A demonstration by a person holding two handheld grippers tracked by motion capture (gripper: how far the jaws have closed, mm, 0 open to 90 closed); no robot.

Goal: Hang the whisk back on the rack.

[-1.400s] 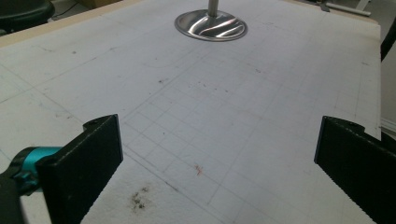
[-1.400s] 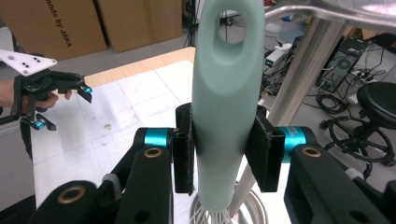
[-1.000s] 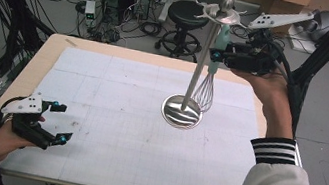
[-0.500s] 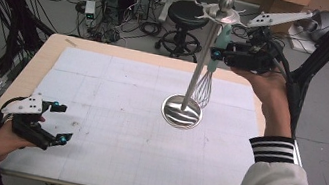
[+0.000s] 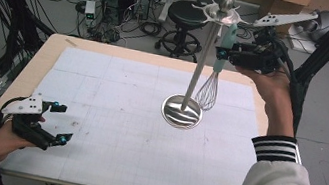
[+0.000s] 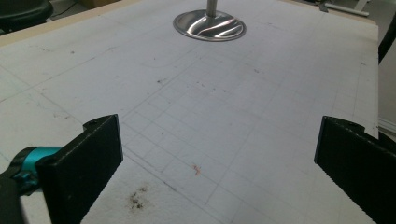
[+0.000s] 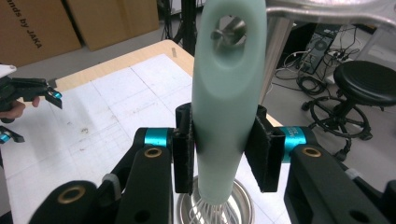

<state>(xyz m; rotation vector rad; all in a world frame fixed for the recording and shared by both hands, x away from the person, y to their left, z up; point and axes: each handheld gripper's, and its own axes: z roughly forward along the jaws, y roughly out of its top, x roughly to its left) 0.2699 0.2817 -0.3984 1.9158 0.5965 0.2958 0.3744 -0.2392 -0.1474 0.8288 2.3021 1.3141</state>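
whisk at the stand hook: hanging in hand

item 1, left claw (image 5: 57, 123): you hold it low over the near left corner of the desk (image 5: 105, 163), jaws spread wide with nothing between them; the left gripper view looks across bare gridded mat toward the stand's base. it takes no part in the work at this moment.

item 2, utensil stand (image 5: 208, 54): upright steel pole on a round mirrored base, right of the desk's centre, with a ring of hooks under a ball cap at the top.

item 3, whisk (image 5: 209, 91): hanging upright just right of the pole, wire cage down and clear of the base, pale green handle up at the hook ring. in the right gripper view a hook tip (image 7: 223, 33) shows inside the handle's hole, so the whisk looks threaded, or nearly.

item 4, right claw (image 5: 222, 53): raised beside the stand's top, clamped on the handle's lower half from both sides.

status: lift and alignment done, by my reading. left for you: settle the hole on the hook, release, draw back.
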